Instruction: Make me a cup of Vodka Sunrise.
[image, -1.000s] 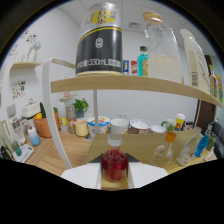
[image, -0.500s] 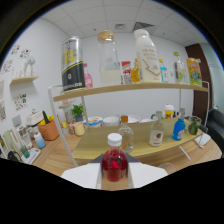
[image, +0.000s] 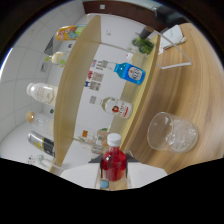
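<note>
Since half a second ago the whole view has rolled hard onto its side: the wooden shelves that ran level across the scene now stand nearly upright, and a clear glass (image: 172, 132) that was not in sight has come into view just ahead of the fingers and to one side. The gripper (image: 114, 172) pinches a small bottle (image: 114, 162) between its two fingers, one pressed against each side of the bottle's body, as it did before. The bottle is small and rounded, filled with bright red liquid almost to the neck, and topped with a white screw cap; against the tilted room it lies far over from upright, its cap pointing toward the shelf unit rather than the ceiling. The glass is a wide, transparent tumbler resting on the wooden counter (image: 200, 85), and pale lumps that look like ice sit in its bottom. The bottle's cap is near the rim of the glass but apart from it. Beyond them, on the lower shelf (image: 145, 90), lie a bottle with a blue label (image: 130, 71) and a clear bottle with a red and white label (image: 117, 107). More bottles and a can stand on the upper shelf (image: 75, 85), and a green plant (image: 143, 45) sits farther along the counter.
</note>
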